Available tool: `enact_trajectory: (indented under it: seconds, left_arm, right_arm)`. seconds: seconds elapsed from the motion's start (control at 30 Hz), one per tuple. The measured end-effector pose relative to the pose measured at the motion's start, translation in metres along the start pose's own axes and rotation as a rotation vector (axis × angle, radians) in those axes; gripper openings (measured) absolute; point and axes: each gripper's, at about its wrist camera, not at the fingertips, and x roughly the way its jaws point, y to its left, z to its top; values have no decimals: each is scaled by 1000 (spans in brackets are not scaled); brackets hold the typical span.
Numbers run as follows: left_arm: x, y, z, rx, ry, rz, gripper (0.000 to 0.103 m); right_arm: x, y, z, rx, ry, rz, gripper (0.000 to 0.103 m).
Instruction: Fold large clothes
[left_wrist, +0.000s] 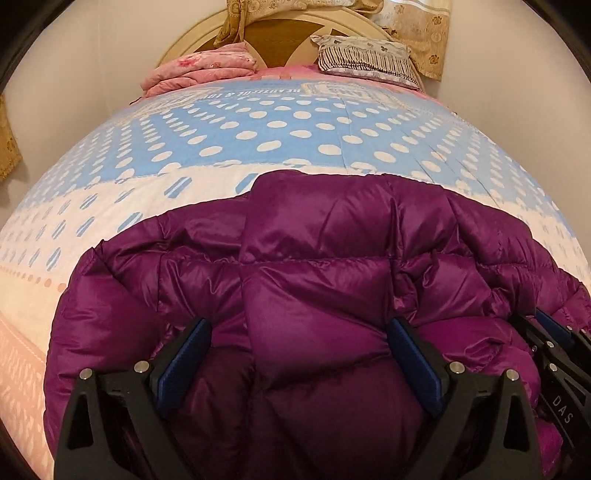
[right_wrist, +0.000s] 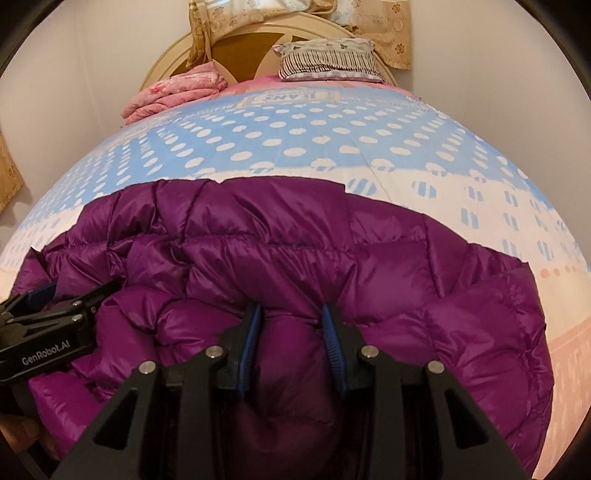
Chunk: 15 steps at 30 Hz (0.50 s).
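- Polka-dot bedding (left_wrist: 280, 136) is covering the bed, with a purple puffer jacket (left_wrist: 317, 258) lying across its near end.
- Left tool (left_wrist: 295, 350) is gripping a thick jacket fold, jaws wide.
- Right tool (right_wrist: 291, 328) is pinching a narrower fold.

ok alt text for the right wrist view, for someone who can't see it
The right gripper pinches a puffy fold of a purple down jacket lying on a bed with a blue and white dotted cover. The left gripper holds the jacket at the left edge; pillows sit by the headboard beyond.
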Motion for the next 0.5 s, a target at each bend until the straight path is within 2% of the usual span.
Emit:
enact_trajectory:
  seconds: [0.3,0.4,0.43,0.5]
  left_arm:
    - [7,-1,3,5,25,9,101]
    - [3,2,9,1,78,-21,101]
    - [-6,6,9,-7,84,-30,101]
    - [-38,12,5,-14,30,-98,101]
  right_arm:
    - [2,5,1,-24,10,-26,38]
    - [-4,3,2,-30,19,-20,38]
    - [-17,0,1,-13,-3,-15,38]
    - [-42,-1,-2,-5,-57,19,40]
